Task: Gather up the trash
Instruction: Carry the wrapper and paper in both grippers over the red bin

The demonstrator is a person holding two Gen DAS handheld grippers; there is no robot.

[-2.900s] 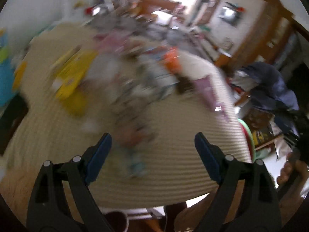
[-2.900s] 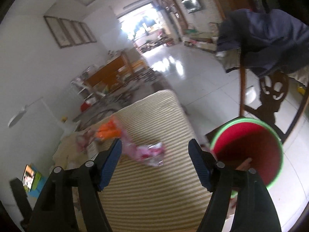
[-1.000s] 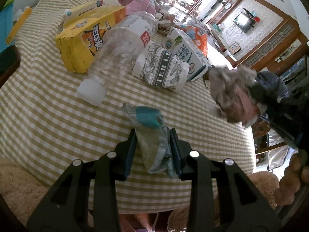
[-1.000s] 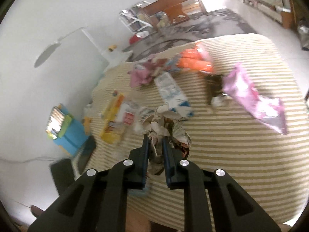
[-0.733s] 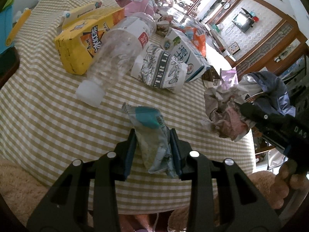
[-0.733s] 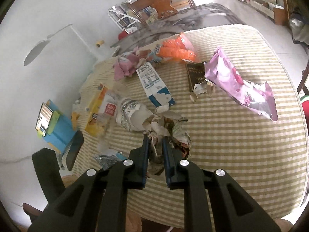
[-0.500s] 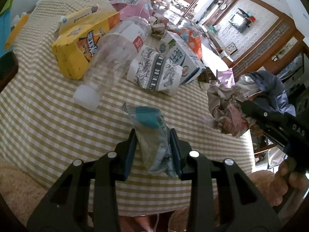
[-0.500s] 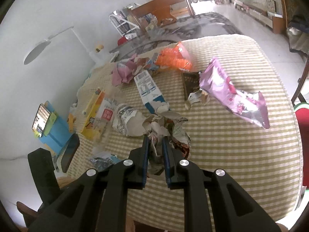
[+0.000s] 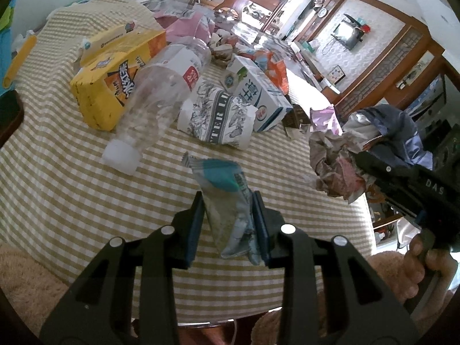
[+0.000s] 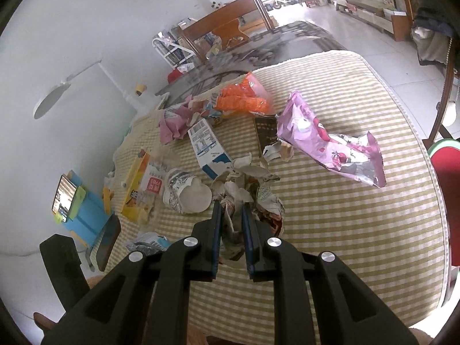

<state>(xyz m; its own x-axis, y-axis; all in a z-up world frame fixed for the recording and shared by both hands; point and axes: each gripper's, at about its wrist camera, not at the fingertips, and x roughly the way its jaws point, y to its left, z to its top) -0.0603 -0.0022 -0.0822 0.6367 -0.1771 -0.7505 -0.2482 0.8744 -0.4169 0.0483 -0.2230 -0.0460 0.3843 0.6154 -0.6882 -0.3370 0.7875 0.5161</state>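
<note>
My left gripper [image 9: 228, 204] is shut on a silver and teal snack wrapper [image 9: 227, 189], held above the near edge of the checked table [image 9: 72, 184]. My right gripper [image 10: 231, 210] is shut on a wad of crumpled paper [image 10: 247, 192] and holds it over the table; the wad also shows at the right of the left wrist view [image 9: 333, 166]. Loose trash lies on the table: a clear plastic bottle [image 9: 161, 97], a yellow carton [image 9: 115, 72], a printed paper cup [image 9: 215, 118], a milk carton [image 9: 256, 92], a pink foil bag [image 10: 325, 141] and an orange wrapper [image 10: 244, 100].
A red bin with a green rim [image 10: 448, 189] stands on the floor past the table's right edge. A chair draped with dark clothes [image 9: 385, 132] is beyond the table. A phone on a blue stand [image 10: 66, 195] sits at the left.
Both grippers went from open and empty to shut on trash. In the last second the right gripper lifted the paper wad and drew back a little; the left barely moved.
</note>
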